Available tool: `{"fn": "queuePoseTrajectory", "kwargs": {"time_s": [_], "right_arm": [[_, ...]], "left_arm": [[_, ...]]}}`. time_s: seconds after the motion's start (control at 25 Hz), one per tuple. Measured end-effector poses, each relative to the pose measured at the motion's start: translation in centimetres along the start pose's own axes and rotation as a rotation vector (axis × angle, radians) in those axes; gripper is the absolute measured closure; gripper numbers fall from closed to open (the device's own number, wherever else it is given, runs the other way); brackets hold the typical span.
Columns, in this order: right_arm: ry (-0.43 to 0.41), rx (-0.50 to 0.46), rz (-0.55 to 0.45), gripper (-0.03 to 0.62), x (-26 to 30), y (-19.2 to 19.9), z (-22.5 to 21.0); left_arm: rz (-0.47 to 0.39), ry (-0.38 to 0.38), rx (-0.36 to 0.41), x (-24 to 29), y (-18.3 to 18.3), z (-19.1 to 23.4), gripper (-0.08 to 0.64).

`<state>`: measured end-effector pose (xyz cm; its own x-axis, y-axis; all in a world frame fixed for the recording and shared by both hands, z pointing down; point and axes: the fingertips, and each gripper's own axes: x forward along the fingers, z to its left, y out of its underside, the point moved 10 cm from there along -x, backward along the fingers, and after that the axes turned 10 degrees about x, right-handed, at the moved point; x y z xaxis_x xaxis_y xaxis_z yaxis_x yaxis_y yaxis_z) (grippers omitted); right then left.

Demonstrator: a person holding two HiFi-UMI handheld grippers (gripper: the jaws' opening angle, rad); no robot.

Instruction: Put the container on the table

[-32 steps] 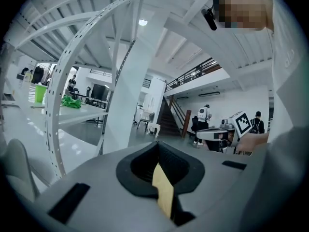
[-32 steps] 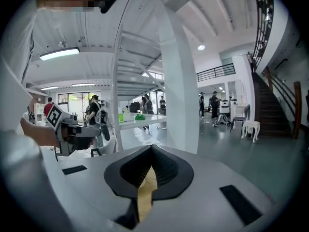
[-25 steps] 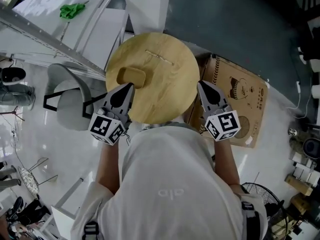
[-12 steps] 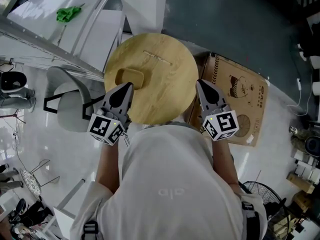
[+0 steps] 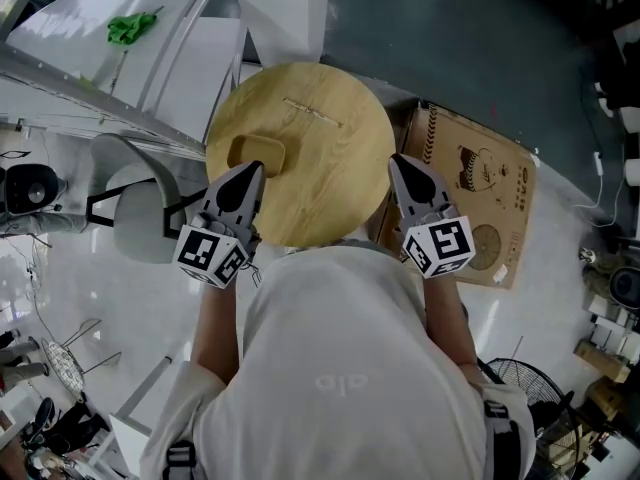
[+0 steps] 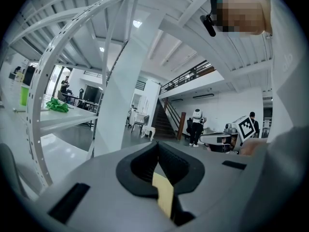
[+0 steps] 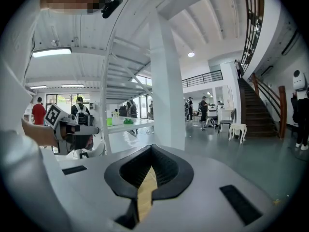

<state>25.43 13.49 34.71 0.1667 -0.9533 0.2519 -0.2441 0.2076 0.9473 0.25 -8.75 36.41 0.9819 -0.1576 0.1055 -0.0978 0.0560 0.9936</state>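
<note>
While the person stands over the round wooden table (image 5: 335,183), both grippers sit level-ish at its near edge, one on each side, tips pointing in over the wood. The container (image 5: 258,153), a small shallow wooden tray kind of thing, is already resting flat on the tabletop, over on the left half, close to the rim.

The left gripper (image 5: 256,168) has its jaws clenched together with nothing in them. In the left gripper view (image 6: 158,151) the dark pads meet and only a thin yellowish sliver of the table shows under them. From above, its tip lines up right at the near edge of the container, but I honestly can't tell if it's touching or just above it.

The right gripper (image 5: 396,161) is clamped shut too and empty, same look in the right gripper view (image 7: 151,154). It's well apart from the container, at the right rim of the table.

Other stuff around: a printed cardboard box (image 5: 480,208) lying flat on the floor just right of the table, a grey chair (image 5: 140,213) on the left, and a green thing (image 5: 130,28) on a white shelf (image 5: 70,28) further back.
</note>
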Motion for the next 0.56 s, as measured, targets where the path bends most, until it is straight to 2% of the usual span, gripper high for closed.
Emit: {"fn": "queuePoseTrajectory", "kwargs": {"time_s": [0.56], "right_arm": [[-0.003, -0.008, 0.015, 0.567, 0.43, 0.13, 0.41]], "left_arm": [[0.007, 0.007, -0.003, 0.09, -0.10, 0.26, 0.545]]}}
